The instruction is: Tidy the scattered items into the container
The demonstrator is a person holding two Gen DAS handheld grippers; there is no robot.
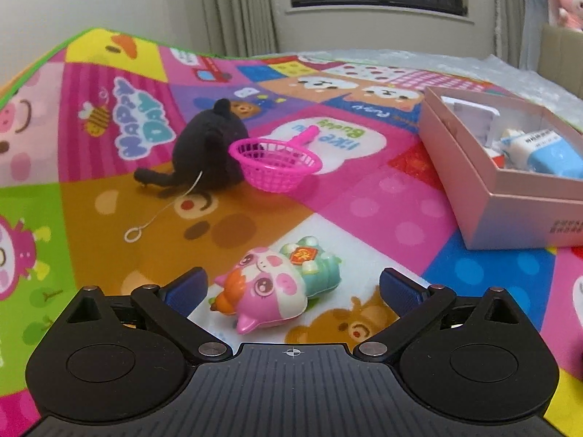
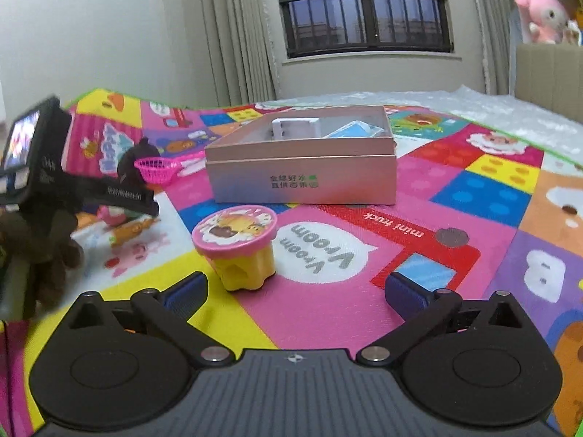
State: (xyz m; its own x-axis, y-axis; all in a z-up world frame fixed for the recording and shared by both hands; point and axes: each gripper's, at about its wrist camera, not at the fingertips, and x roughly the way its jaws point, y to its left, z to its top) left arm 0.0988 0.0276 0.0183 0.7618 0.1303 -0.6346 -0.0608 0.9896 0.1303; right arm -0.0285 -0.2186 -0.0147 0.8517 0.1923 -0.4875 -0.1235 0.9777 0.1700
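Left claw [image 1: 291, 284]: blue pads wide apart, nothing clamped; pink-and-white plastic cat figurine with a mint-green body [image 1: 277, 286] lying on its side on the colourful cartoon play mat [image 1: 364, 196], between the pads, untouched. Farther off on the mat: black plush animal [image 1: 207, 149], just beside it a small pink plastic mesh basket with a handle [image 1: 278, 165], touching or not, cannot tell. Off to the right, open pink cardboard box [image 1: 510, 196], white and blue packets already inside.

Right claw [image 2: 295, 287]: pads spread wide, empty. Just ahead, nearer the left pad, small yellow plastic toy stool with a round pink-rimmed picture top [image 2: 237, 247], upright on the mat, clear of both pads. Beyond it, the same box [image 2: 302, 178], near side facing the camera.
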